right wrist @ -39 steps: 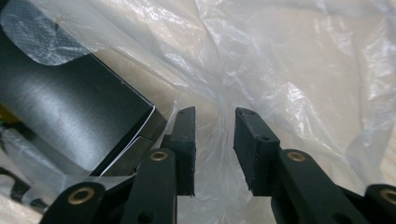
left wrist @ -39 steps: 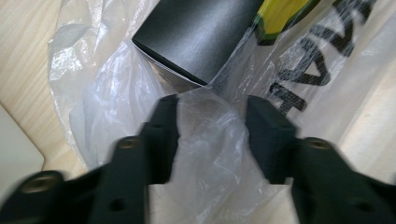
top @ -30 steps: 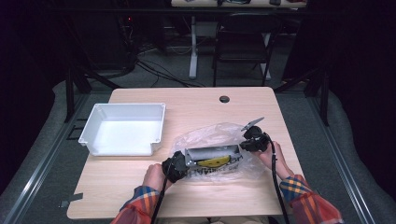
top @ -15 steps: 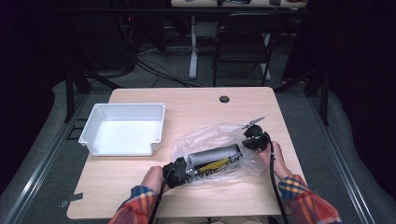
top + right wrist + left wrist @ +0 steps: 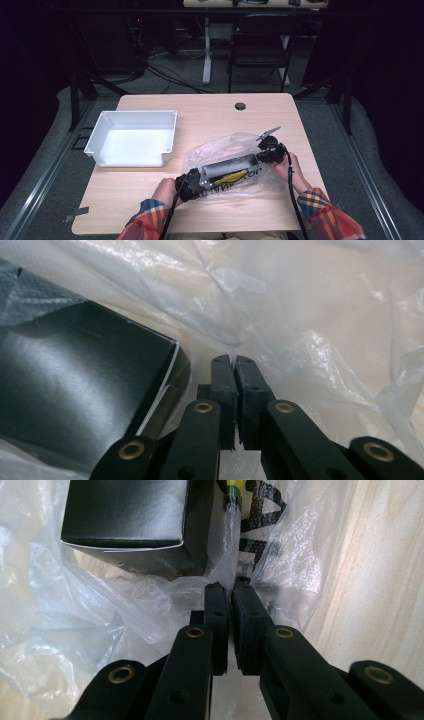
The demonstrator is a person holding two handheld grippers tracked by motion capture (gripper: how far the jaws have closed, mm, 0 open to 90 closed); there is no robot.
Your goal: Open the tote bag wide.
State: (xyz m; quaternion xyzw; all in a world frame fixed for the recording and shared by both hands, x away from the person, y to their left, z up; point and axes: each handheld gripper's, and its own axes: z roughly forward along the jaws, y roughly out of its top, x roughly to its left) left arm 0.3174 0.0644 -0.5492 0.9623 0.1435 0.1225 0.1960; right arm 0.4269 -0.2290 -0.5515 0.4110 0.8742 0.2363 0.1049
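On the table, clear plastic bag [image 5: 225, 152] holding black box [image 5: 227, 169], both grippers pinching its film, white bin [image 5: 95, 145] alongside

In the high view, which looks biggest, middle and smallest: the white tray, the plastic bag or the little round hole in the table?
1. white tray and plastic bag: they look about alike, so I won't rank them.
2. round hole: clearly the smallest.

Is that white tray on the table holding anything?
Empty. The white tray shows only its bare white floor from above, standing apart from the plastic bag.
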